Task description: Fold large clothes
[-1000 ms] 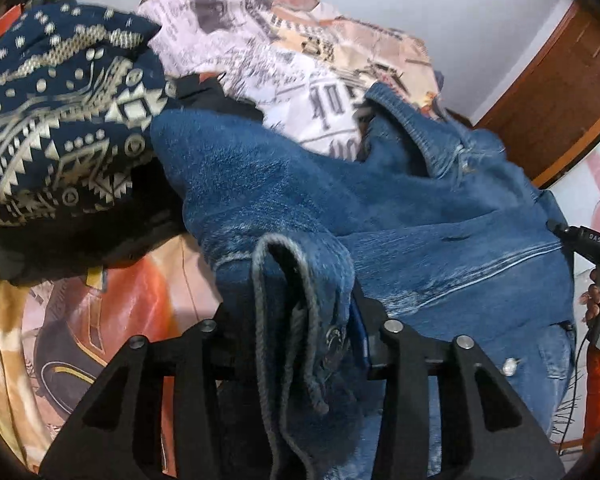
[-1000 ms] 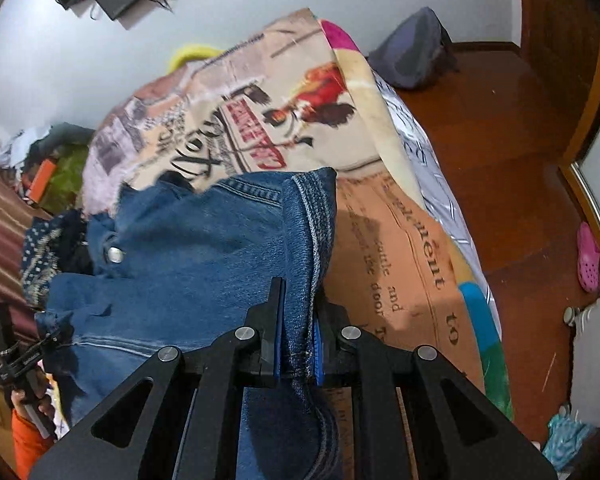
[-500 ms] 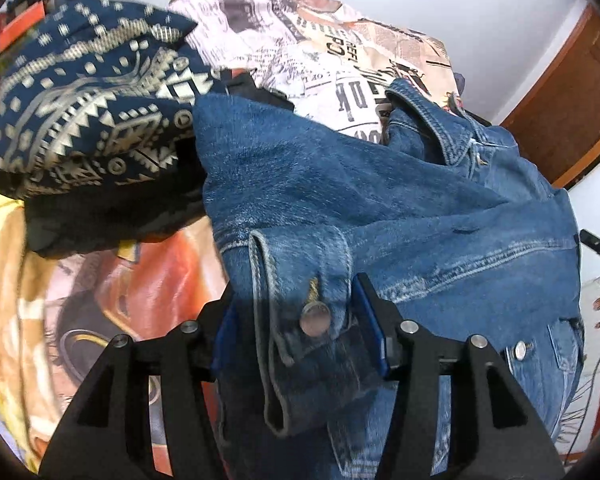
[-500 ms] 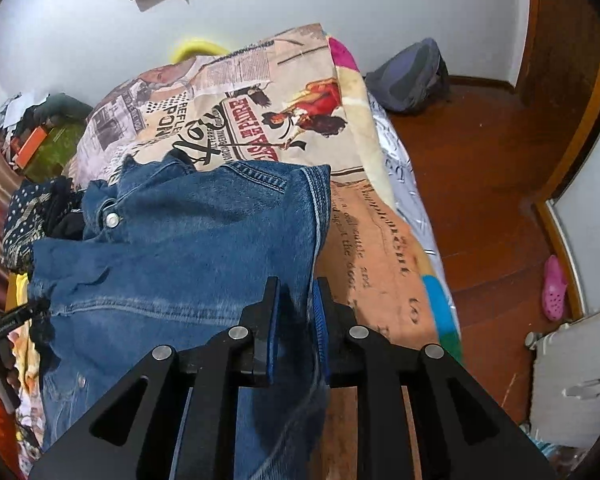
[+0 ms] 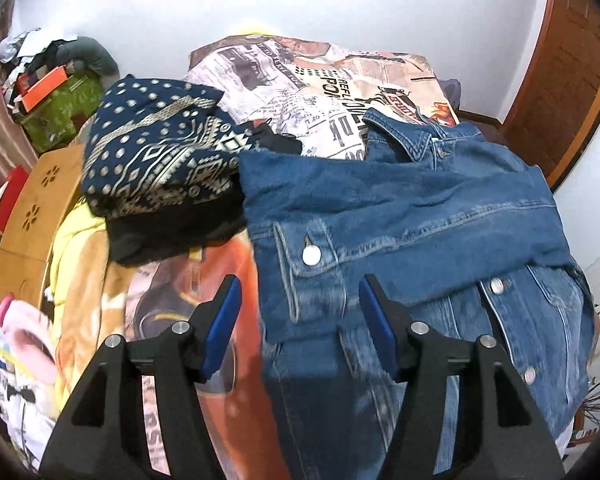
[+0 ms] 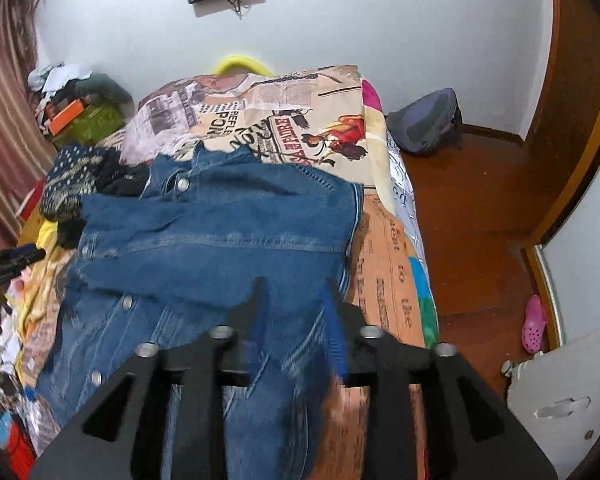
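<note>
Lying just ahead of left hand-held gripper (image 5: pixel 300 320), seemingly apart: denim jacket (image 5: pixel 400 208).

Both views are evenly and fairly brightly lit by soft indoor light, with only a faint shadow under the left tool (image 5: pixel 300 308) and no harsh glare. Fisheye distortion bows the walls and darkens the corners into a black vignette. Motion blur smears the right tool (image 6: pixel 296 312) and the denim jacket (image 6: pixel 220 240) near it.
</note>
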The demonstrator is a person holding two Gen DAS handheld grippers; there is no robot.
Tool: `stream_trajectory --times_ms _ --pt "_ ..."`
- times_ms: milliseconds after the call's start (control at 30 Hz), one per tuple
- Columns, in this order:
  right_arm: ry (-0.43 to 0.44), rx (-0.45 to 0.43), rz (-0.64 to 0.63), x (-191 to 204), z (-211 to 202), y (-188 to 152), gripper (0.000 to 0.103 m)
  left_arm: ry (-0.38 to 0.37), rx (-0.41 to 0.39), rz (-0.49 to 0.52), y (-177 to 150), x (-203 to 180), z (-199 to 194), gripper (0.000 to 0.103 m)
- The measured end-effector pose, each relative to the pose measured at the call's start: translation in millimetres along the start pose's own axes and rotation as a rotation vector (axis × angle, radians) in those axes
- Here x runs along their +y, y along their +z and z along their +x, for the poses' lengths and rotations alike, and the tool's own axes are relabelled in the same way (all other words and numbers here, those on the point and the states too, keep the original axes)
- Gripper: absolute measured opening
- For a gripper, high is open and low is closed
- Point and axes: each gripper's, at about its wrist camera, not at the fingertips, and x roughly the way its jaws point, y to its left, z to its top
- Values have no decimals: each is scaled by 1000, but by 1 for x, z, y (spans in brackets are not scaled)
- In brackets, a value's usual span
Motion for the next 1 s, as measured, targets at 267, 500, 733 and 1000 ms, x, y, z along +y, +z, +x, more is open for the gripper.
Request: stream_trajectory --times_ms 267,500,733,1000 --pt "-34 44 -46 17 -5 -41 51 -80 103 -77 -52 18 0 65" --pt "-10 129 32 7 7 -79 51 -139 222 -143 -103 24 19 65" --pt "40 223 136 -4 19 -111 51 -296 334 -287 -138 30 47 65" --pt "86 196 145 8 16 -130 55 -427 323 -356 -148 21 43 70"
